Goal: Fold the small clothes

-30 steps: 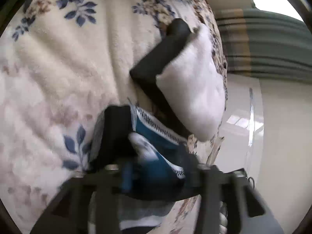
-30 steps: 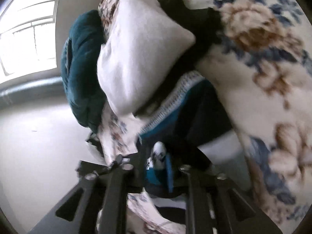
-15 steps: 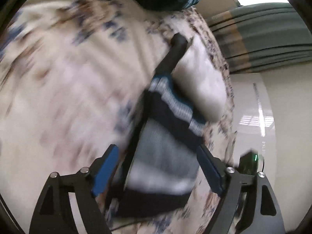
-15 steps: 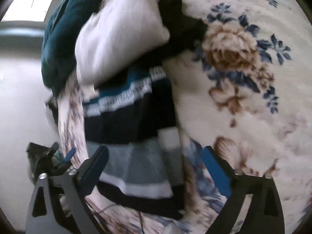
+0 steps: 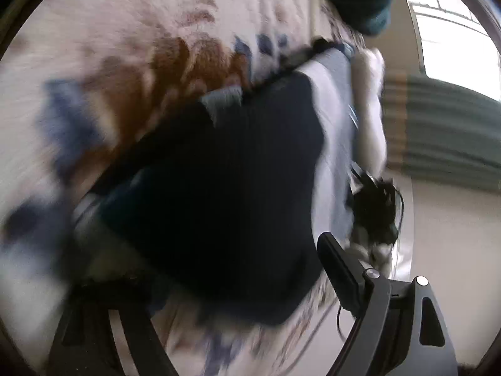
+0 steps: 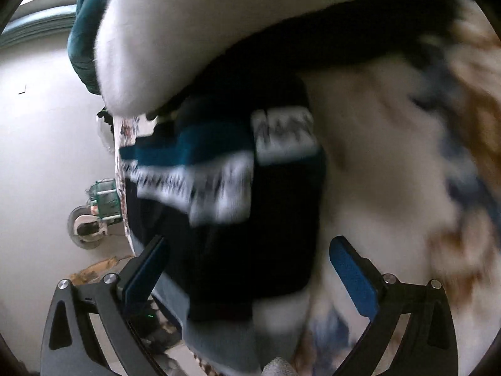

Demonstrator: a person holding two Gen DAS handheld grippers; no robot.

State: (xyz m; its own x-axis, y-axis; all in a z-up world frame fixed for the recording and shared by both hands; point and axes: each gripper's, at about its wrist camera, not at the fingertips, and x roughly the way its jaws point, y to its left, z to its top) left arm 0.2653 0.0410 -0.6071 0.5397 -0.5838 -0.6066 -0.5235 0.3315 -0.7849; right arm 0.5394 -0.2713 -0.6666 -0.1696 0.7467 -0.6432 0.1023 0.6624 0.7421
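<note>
floral fleece blanket covers the surface we work on, cream with brown and blue blooms, and beyond its edge we see pale floor and a window. our left gripper sits low over the dark striped garment; only its right finger shows clearly, the other lost in blur, so we cannot tell whether it is spread or pinching. the garment lies flat on the blanket near the edge, directly ahead of both tools, which we judge suits pressing or smoothing a fold. moving right, our right gripper has its blue pads spread wide to either side of the same garment, touching nothing that we can see, so it looks released. just beyond the garment a white piece rests on a black one, touching its far edge, and a teal bundle sits behind; these crowd any forward move. a small device stands on the floor.
</note>
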